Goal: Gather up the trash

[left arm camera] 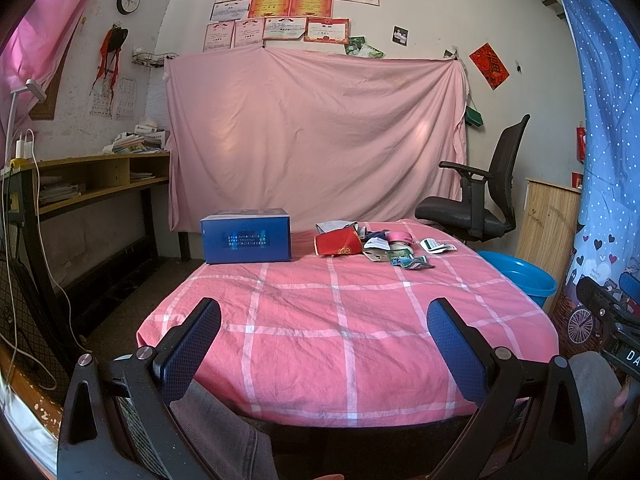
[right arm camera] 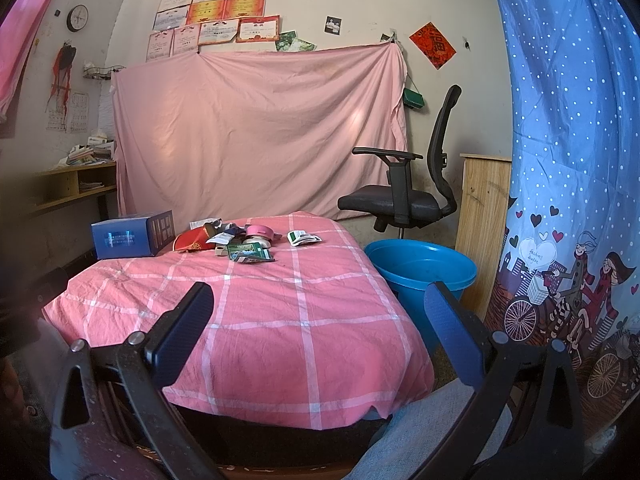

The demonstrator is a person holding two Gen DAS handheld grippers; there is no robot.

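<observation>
The trash (right arm camera: 244, 242) is a loose heap of thin wrappers, torn packets and scraps at the far end of the table (right arm camera: 304, 332), well apart from both grippers. In it show a red pouch (right arm camera: 192, 241), a pink tape roll (right arm camera: 259, 232), green printed packets (right arm camera: 250, 254) at the near edge and a white-and-green packet (right arm camera: 302, 237) lying a little off to the right. The pieces overlap and lie flat on the pink checked cloth (left arm camera: 340, 320).

That flatness is the likely trouble: a finger closing on a thin packet may pinch the cloth with it and drag the sheet, or slide over the packet and miss. Because the pieces are stacked, lifting one could pull a neighbour along and drop it short, perhaps off the table edge. The tape roll might roll if nudged.

A blue box (left arm camera: 246, 236) stands at the far left corner just beside the heap; a sweep from the left could knock it. A blue tub (right arm camera: 420, 268) sits on the floor by the right side of the table, probably the bin, and light wrappers could flutter past its rim.

The left gripper (left arm camera: 324, 340) and right gripper (right arm camera: 320, 328) both hang over the near edge, jaws spread wide, holding nothing
</observation>
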